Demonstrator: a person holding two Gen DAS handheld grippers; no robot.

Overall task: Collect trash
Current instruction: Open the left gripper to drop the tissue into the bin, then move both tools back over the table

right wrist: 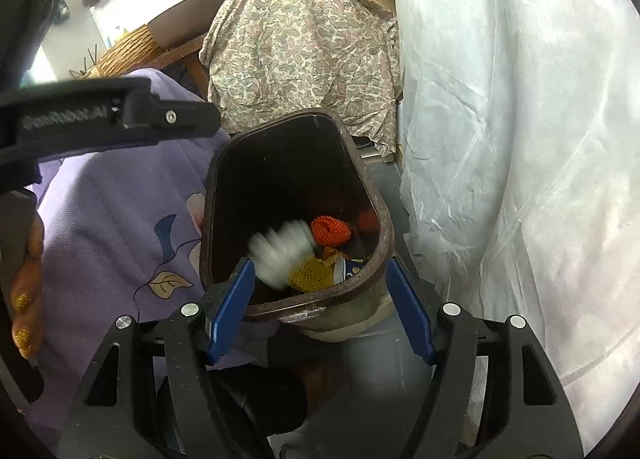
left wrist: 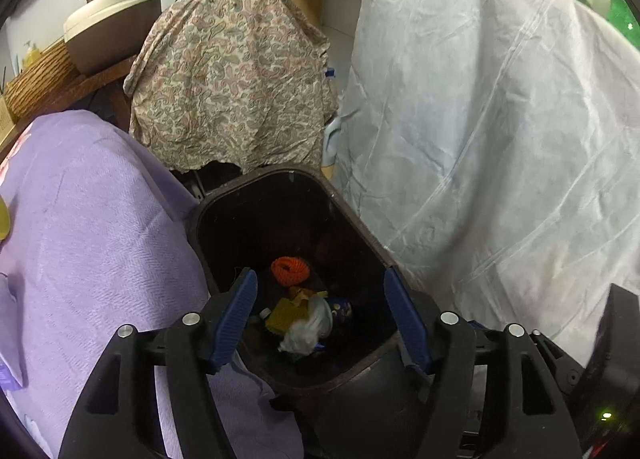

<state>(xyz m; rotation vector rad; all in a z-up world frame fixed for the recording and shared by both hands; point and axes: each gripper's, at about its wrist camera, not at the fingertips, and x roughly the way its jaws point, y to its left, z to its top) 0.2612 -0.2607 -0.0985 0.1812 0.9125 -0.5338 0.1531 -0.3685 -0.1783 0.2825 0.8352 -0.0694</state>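
A dark brown trash bin (left wrist: 354,215) stands open on the floor between draped furniture. At its bottom lie an orange net (left wrist: 290,270), a yellow net (left wrist: 285,314), a crumpled white wad (left wrist: 308,329) and a blue printed cup (left wrist: 341,307). My left gripper (left wrist: 320,279) hangs open over the bin's mouth with nothing between its blue pads. In the right wrist view my right gripper (right wrist: 320,267) is also open and empty at the bin's (right wrist: 385,219) near rim. There the white wad (right wrist: 284,251) shows as a blur inside the bin, beside the orange net (right wrist: 331,230) and the yellow net (right wrist: 312,275).
A purple flowered cloth (left wrist: 100,239) drapes the left side, a paisley cloth (left wrist: 232,79) hangs behind the bin, and a white sheet (left wrist: 480,139) hangs on the right. The left tool's black body (right wrist: 100,119) and a hand (right wrist: 28,291) fill the right view's left edge.
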